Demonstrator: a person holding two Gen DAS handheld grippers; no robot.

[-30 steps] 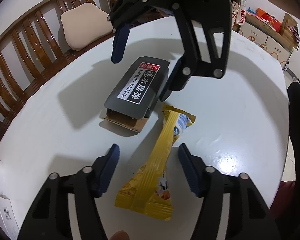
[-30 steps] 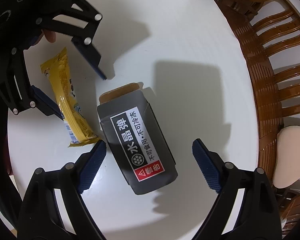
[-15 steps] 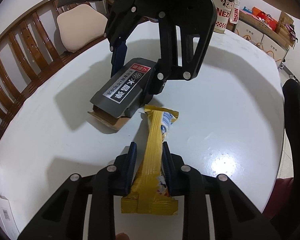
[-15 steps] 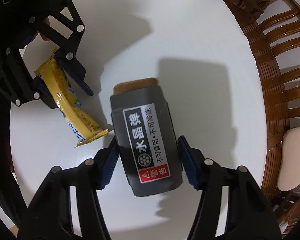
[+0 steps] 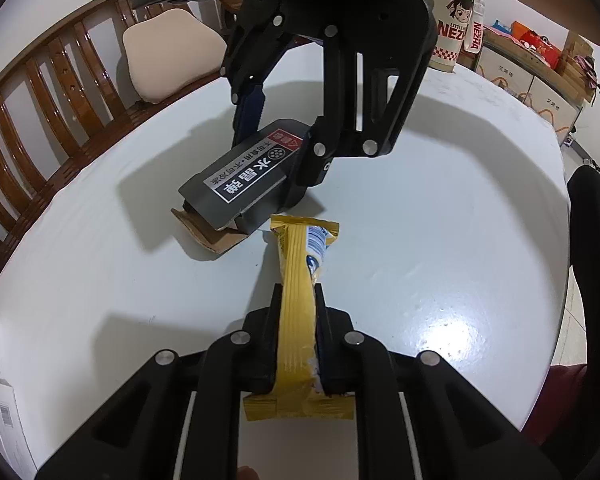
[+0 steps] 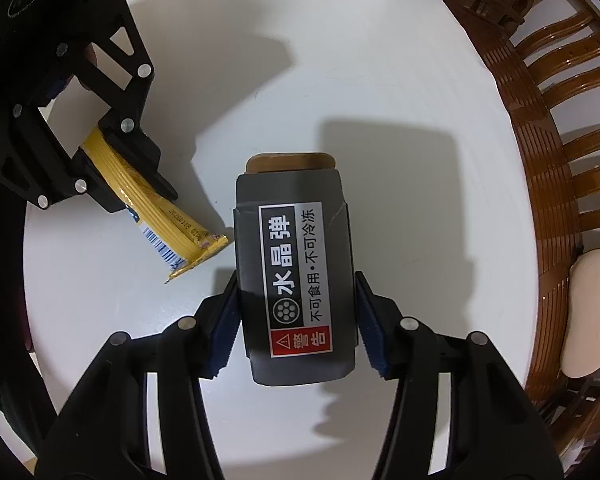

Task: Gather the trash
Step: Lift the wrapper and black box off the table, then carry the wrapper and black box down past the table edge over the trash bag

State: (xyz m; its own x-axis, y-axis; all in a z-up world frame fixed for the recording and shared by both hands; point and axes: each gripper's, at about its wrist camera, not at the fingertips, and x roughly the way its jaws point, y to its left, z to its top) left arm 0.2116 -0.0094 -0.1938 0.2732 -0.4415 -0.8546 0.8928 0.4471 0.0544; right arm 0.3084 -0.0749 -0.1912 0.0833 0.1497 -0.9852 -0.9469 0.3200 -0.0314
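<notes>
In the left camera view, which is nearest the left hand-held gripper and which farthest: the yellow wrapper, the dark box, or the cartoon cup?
1. Yellow wrapper: clamped in the left hand-held gripper.
2. Dark box: mid-table, just beyond the wrapper's far end, gripped by the right hand-held gripper.
3. Cartoon cup: far table edge, upper right.

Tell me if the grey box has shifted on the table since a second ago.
Yes. In the left wrist view, the grey box has swung away from the wrapper, toward the chair.
</notes>
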